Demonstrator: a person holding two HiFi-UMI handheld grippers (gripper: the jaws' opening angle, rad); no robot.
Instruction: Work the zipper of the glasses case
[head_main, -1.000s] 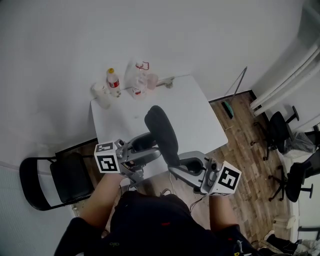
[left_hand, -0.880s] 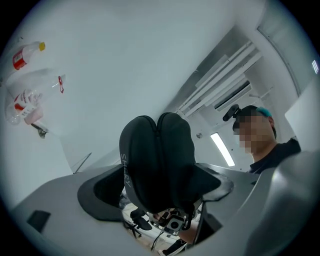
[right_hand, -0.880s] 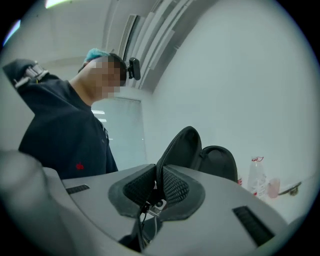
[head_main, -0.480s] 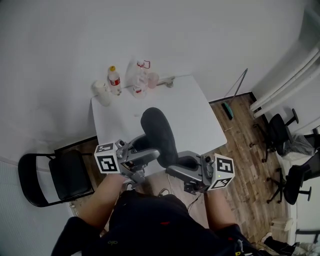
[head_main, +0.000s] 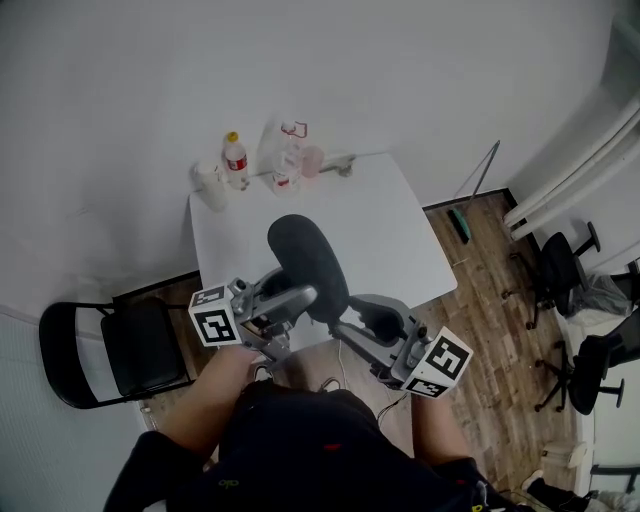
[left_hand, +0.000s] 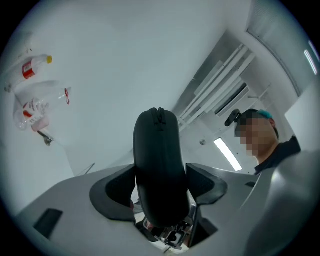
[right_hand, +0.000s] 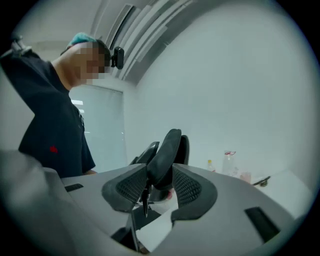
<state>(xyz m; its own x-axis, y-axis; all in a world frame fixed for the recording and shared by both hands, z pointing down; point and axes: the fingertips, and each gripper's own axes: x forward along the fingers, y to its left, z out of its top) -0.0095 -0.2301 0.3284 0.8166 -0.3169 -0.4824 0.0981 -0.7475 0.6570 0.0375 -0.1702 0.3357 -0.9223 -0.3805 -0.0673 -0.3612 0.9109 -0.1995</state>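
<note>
A black oval glasses case (head_main: 305, 250) hangs in the air over the white table (head_main: 395, 230), tilted up and away from me. My left gripper (head_main: 290, 300) holds its lower body; in the left gripper view the case (left_hand: 159, 165) fills the gap and both pads touch its sides, the jaws having just been closing onto it. My right gripper (head_main: 365, 318) is at the case's near end. Its jaws have just been opening: in the right gripper view the case's edge (right_hand: 167, 150) and the hanging zipper pull (right_hand: 145, 200) sit loose between the spread pads of that gripper (right_hand: 159, 185).
At the table's far edge stand a red-labelled bottle (head_main: 235, 158), clear plastic bottles (head_main: 285, 150) and a white cup (head_main: 208, 185). A black folding chair (head_main: 110, 355) stands left of the table. Office chairs (head_main: 560, 265) are on the wooden floor at the right.
The case's top has swung toward the upper left. The right gripper has sunk a little and its jaws have parted. The left gripper has stayed in place and closed onto the case.
</note>
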